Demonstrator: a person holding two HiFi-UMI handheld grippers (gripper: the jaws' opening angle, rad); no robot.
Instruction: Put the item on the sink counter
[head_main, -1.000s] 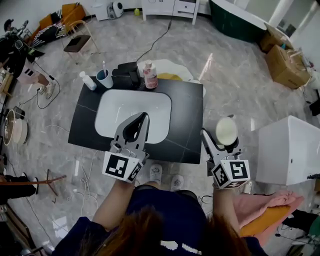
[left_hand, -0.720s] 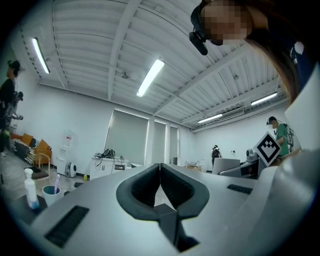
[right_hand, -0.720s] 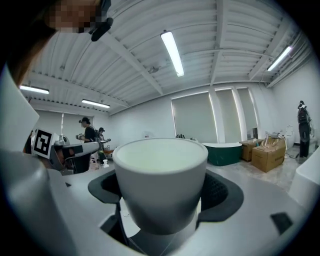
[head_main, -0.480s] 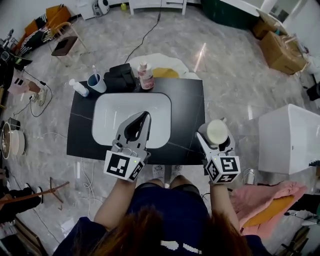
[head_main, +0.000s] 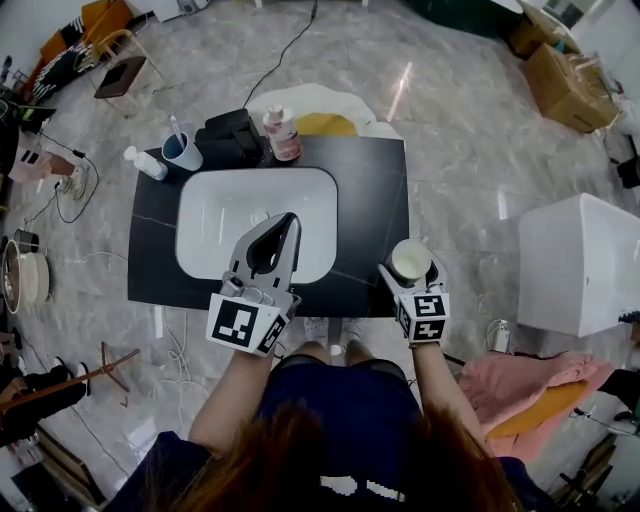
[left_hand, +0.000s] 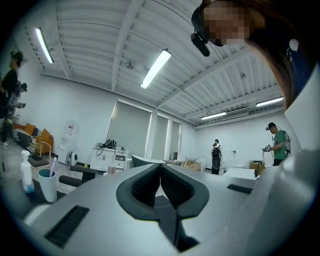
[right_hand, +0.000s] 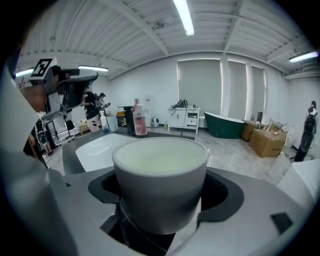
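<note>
My right gripper (head_main: 410, 270) is shut on a white cup (head_main: 410, 258), held upright over the front right corner of the black sink counter (head_main: 372, 200). The right gripper view has the cup (right_hand: 160, 177) filling the space between the jaws, its pale inside showing. My left gripper (head_main: 283, 225) is shut with nothing in it, its tips over the front of the white basin (head_main: 225, 205). Its closed jaws (left_hand: 160, 170) meet in the left gripper view.
At the counter's back edge stand a pink bottle (head_main: 281, 133), a black box (head_main: 230, 135), a blue cup with a toothbrush (head_main: 181, 150) and a small white bottle (head_main: 145, 163). A white cabinet (head_main: 580, 265) stands to the right, a pink cloth (head_main: 520, 395) on the floor.
My right gripper has carried the cup leftward, from beside the counter to over its front right corner. The left gripper has stayed over the basin.
</note>
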